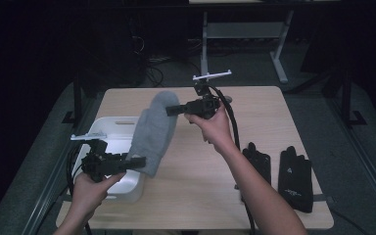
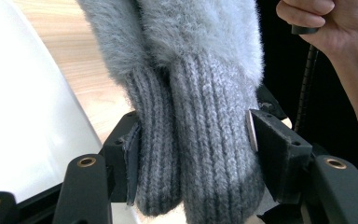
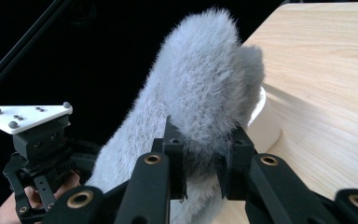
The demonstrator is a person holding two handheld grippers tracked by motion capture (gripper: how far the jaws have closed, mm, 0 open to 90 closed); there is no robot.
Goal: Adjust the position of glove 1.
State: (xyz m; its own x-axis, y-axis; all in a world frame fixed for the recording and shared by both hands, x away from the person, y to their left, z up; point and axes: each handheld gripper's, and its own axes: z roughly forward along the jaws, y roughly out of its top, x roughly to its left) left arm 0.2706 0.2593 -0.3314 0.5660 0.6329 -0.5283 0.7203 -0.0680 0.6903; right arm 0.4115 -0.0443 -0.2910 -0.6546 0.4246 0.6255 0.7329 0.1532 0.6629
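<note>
Black gloves [image 1: 279,171] lie beside white bin [image 1: 108,128].

Support surface: light wooden table [image 1: 254,147], rectangular with rounded corners, standing on a grey floor [image 1: 323,112]. A white plastic bin [image 1: 108,131] sits directly on the table at its left side, from mid-depth to near the near edge, its left wall roughly at the table's left edge. Two black gloves [image 1: 293,176] lie flat on the table near its near right corner, side by side and just apart, fingers pointing to the far side; the left one is partly covered by a forearm.
</note>
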